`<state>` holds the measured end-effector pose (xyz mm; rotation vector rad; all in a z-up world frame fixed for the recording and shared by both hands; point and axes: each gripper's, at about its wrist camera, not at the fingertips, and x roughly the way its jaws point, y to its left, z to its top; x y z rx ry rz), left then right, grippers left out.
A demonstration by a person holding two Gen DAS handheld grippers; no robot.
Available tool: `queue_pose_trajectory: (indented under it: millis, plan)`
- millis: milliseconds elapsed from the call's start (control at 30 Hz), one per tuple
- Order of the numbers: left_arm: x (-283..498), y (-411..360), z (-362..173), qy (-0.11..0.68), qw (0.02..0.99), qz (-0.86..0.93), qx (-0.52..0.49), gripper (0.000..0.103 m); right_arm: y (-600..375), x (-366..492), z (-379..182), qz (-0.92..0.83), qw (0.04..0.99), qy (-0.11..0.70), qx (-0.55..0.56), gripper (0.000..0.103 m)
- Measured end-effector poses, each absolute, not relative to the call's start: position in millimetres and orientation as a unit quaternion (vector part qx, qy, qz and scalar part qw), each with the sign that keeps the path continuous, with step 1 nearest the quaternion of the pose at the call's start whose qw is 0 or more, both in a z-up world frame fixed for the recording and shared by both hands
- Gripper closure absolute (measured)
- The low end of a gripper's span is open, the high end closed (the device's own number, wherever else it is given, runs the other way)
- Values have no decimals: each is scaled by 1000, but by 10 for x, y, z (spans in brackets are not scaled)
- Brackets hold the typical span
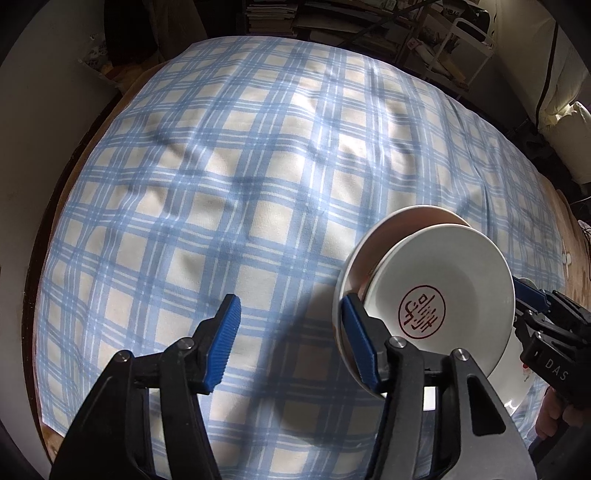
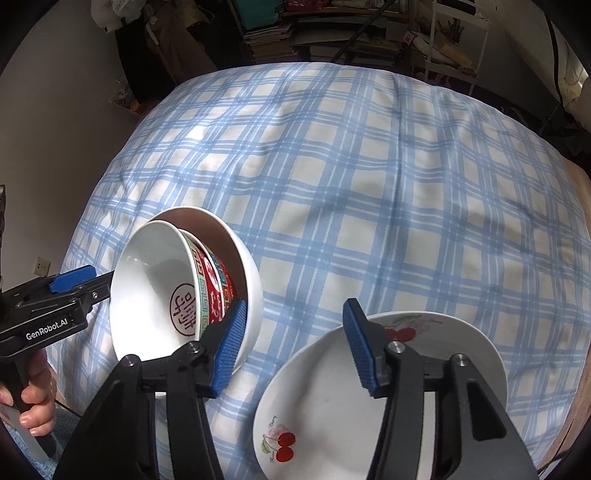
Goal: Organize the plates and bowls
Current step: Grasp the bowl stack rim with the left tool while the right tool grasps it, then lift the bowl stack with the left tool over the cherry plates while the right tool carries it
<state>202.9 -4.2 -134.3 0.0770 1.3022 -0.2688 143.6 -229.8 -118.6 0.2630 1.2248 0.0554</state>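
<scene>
A nested stack of bowls (image 2: 159,280) stands tipped on its side on the checked cloth. The stack is a white outer bowl (image 1: 354,254) with a red patterned bowl (image 2: 218,284) inside; a red seal mark (image 1: 422,312) shows on the innermost white surface. My left gripper (image 1: 291,343) is open with only cloth between its blue pads. Its right finger (image 1: 356,332) lies against the stack's rim. My right gripper (image 2: 293,347) is open too, its left finger (image 2: 231,343) against the outer bowl's wall. A white plate with cherries (image 2: 332,406) lies flat under its right finger.
The blue-and-white checked cloth (image 1: 221,184) covers the whole table. Shelves of books (image 2: 332,33) and a white rack (image 1: 469,44) stand behind the far edge, with a wall on the left. A person's hand (image 2: 35,406) grips the left gripper's handle.
</scene>
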Motion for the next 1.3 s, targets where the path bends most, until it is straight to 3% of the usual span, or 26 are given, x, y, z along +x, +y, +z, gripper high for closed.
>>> queue_pose_trajectory:
  millis: [67,167,267,367,1300]
  plan:
    - [2020,-54,-1366,609,781,-138,21,69,-2279,1444,-1214,36,805,577,133,68]
    - [2025,-57,-1418,621,768,-157,-6,84,-2268,1449,-1256,47,800,579,149,75]
    - [2037,-55,-1483,628,762,-156,-19,87,-2267,1455,-1284,60,794,578,176,86]
    - [2034,-77,-1504,627,761,-163,-23,97,-2225,1466,-1282,60,796,577,173,87]
    - [1979,-119,-1462,613,777,-142,-21,101,-2274,1415,-1316,49,794,565,218,90]
